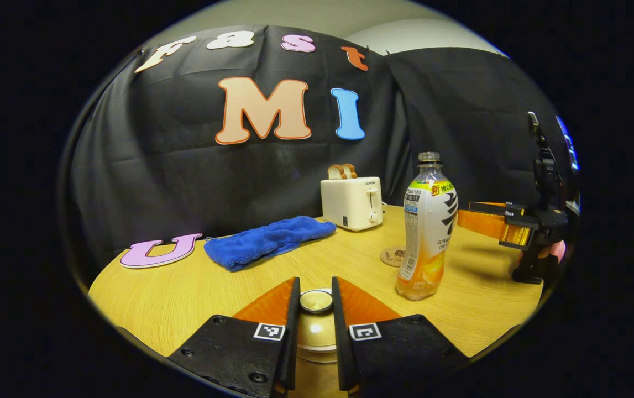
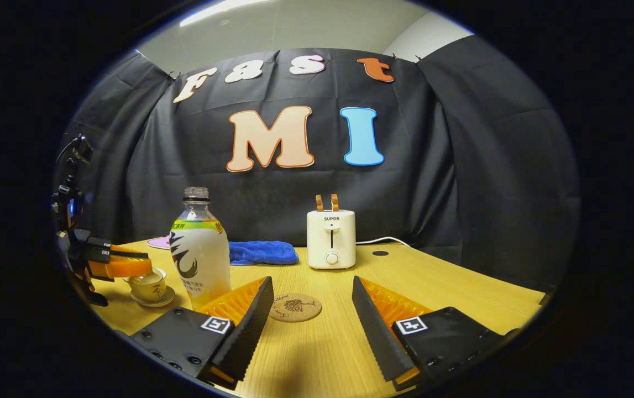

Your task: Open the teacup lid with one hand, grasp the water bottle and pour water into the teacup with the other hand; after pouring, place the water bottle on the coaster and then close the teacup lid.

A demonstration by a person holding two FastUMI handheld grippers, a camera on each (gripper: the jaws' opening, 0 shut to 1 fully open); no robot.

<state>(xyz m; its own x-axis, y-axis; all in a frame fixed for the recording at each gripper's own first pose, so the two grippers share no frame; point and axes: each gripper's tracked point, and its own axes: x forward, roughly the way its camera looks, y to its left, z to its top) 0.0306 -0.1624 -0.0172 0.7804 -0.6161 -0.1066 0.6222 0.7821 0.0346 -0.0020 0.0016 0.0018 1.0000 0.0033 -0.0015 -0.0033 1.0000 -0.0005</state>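
Note:
The teacup lid's round knob sits between my left gripper's fingers, and both press on it. The lid rests on the pale teacup, which stands on its saucer at the table's left. In the right gripper view my left gripper reaches over that cup. The uncapped water bottle, with a little orange liquid at its bottom, stands upright to the right of the cup. My right gripper is open wide, with the bottle just left of its left finger. The round cork coaster lies on the table between its fingertips.
A white toaster with two bread slices stands at the back of the wooden table. A blue towel lies left of it. In the left gripper view my right gripper and the hand holding it are at the far right.

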